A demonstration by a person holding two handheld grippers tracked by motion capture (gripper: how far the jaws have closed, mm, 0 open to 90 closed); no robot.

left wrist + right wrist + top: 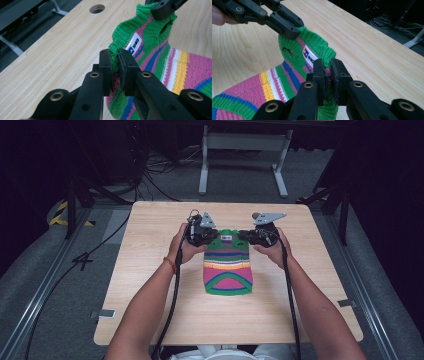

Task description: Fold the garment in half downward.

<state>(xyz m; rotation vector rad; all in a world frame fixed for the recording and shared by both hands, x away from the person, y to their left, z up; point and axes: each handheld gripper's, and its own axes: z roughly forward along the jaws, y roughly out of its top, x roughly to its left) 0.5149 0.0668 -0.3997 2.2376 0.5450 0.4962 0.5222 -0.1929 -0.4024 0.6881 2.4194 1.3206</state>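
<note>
the knitted striped garment [228, 265] lies in the middle of the tabletop [150, 285], its long axis running from the person's near edge toward the far edge, with the green ribbed collar at the far end. both grippers work on that far end. the left gripper [114, 67] has its jaws closed tight on the collar's green rim, a fold of knit pinched between the pads; in the high view it sits at the garment's far left corner [206, 234]. the right gripper [327, 75] is likewise clamped down on the opposite side of the collar, near the white label [309, 57], and sits at the far right corner [249, 236]. the collar end is lifted off the wood between them, while the pink and green hem rests flat nearer the person. each hand is equally close to its own corner, so the coming move, as i judge it, turns on the two grips keeping level across the garment's width and carrying the collar along the long axis; uneven pulling would skew the fold.
</note>
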